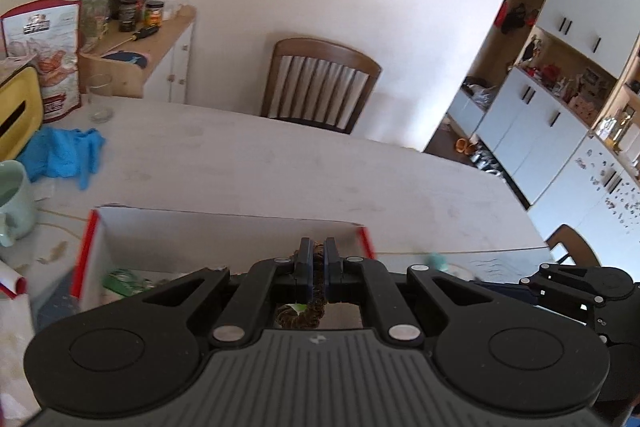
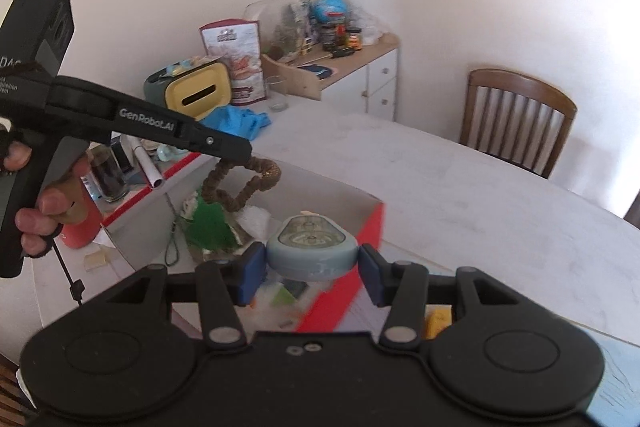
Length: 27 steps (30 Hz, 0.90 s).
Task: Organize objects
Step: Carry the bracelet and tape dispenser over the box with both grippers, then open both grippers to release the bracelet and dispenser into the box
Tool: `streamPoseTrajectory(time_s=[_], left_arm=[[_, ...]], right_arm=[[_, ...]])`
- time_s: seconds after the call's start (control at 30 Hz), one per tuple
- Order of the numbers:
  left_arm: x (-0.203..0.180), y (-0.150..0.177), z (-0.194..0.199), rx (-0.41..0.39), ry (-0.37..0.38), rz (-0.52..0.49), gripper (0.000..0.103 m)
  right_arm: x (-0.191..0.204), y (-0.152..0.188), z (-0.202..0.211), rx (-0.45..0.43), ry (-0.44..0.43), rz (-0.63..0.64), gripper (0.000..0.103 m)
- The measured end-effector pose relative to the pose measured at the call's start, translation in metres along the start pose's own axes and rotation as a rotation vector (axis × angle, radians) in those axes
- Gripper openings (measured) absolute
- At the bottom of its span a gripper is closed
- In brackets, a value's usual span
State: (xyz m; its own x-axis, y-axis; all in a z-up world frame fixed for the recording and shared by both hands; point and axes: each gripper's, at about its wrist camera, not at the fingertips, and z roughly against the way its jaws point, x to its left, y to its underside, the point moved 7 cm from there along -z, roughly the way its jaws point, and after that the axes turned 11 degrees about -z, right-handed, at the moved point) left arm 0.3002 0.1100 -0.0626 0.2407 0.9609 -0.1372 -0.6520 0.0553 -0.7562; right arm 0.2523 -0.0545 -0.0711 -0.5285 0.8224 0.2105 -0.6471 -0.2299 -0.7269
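Observation:
My left gripper (image 1: 319,259) is shut on a brown fuzzy bendy stem (image 1: 316,291) and holds it over a white box with red edges (image 1: 86,251). In the right wrist view the left gripper (image 2: 240,155) hangs the twisted brown stem (image 2: 240,187), which ends in green artificial leaves (image 2: 210,227), above the box (image 2: 368,227). My right gripper (image 2: 310,271) has its jaws apart around a pale blue oval device (image 2: 312,247); the left pad (image 2: 252,267) touches it, the right pad (image 2: 372,277) stands just off it, over the box's near corner.
A white table (image 1: 280,163) carries blue gloves (image 1: 60,155), a glass (image 1: 99,97), a green mug (image 1: 12,203), a yellow tissue box (image 2: 200,91) and a printed bag (image 2: 236,55). A wooden chair (image 1: 320,87) and a cluttered side cabinet (image 1: 160,39) stand behind.

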Motion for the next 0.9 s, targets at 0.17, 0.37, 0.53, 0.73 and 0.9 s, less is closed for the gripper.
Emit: streamPoseTrajectory(time_s=[0.17,0.37,0.53,0.73,0.9], left_arm=[[0.032,0.006,-0.011,0.022,-0.044,-0.001,0.004],[0.061,0.013,-0.03,0.053,-0.103,-0.032,0.004],[0.073,0.018,-0.045,0.079,-0.141,-0.069,0.004],[0.08,0.033,-0.064,0.141,-0.14,-0.065,0.004],[0.082,0.046,-0.076,0.189,-0.125,-0.038,0.004]], right_arm=[[0.017,0.0,-0.033,0.03,0.02,0.012,0.05],[0.026,0.002,-0.078,0.076,0.056,0.011,0.05],[0.03,0.004,-0.111,0.123,0.091,0.005,0.05],[0.035,0.015,-0.14,0.197,0.125,0.016,0.05],[0.038,0.025,-0.149,0.233,0.14,0.044,0.05]])
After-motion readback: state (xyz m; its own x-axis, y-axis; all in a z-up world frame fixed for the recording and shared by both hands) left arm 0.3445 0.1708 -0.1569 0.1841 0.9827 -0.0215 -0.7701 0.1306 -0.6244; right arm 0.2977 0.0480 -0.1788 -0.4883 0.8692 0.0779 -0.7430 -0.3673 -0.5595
